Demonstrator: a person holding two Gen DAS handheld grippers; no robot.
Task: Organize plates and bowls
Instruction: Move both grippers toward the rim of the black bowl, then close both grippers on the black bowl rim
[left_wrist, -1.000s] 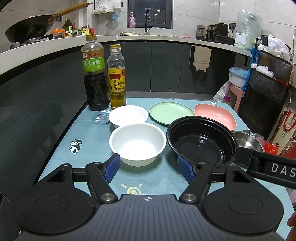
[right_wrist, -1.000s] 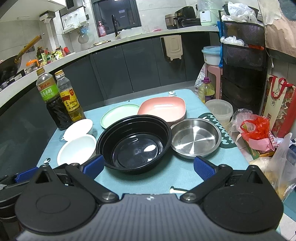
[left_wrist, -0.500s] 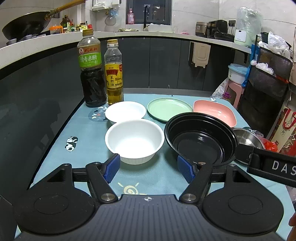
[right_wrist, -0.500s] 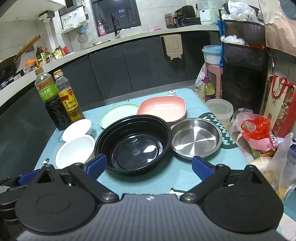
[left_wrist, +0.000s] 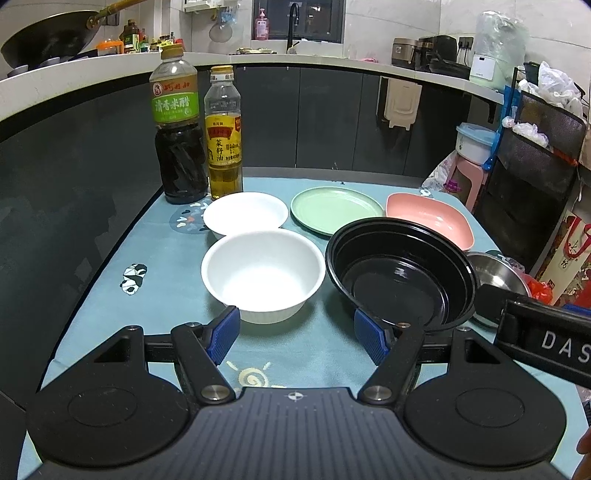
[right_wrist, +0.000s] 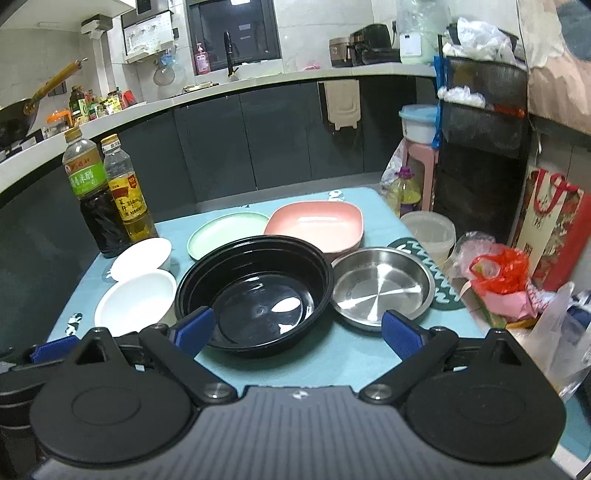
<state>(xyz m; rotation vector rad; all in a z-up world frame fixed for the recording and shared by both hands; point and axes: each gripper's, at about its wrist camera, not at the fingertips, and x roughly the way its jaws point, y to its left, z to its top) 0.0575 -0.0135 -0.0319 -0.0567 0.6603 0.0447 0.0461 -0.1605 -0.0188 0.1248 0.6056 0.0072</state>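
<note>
Nothing is stacked yet, so the tidying is judged to be only at its start. Both claws are held wide apart, and nothing is pinched in either one.

The left claw (left_wrist: 297, 334) is held low over the tabletop (left_wrist: 166, 295). The white bowl (left_wrist: 263, 273) is seen just in front of it, between its two blue tips. A second white bowl (left_wrist: 245, 214) sits right behind the first. The green plate (left_wrist: 336, 208) and the pink dish (left_wrist: 430, 223) are set farther out and to the right.

The right claw (right_wrist: 297, 334) is held in front of the black bowl (right_wrist: 255, 295), which is just ahead of its left tip. The metal pan (right_wrist: 382, 288) is seen beside the black bowl, ahead of the right tip.

Every dish is still on its own. All the stacking is left to be done. The white bowl looks like the first thing to be picked up.
</note>
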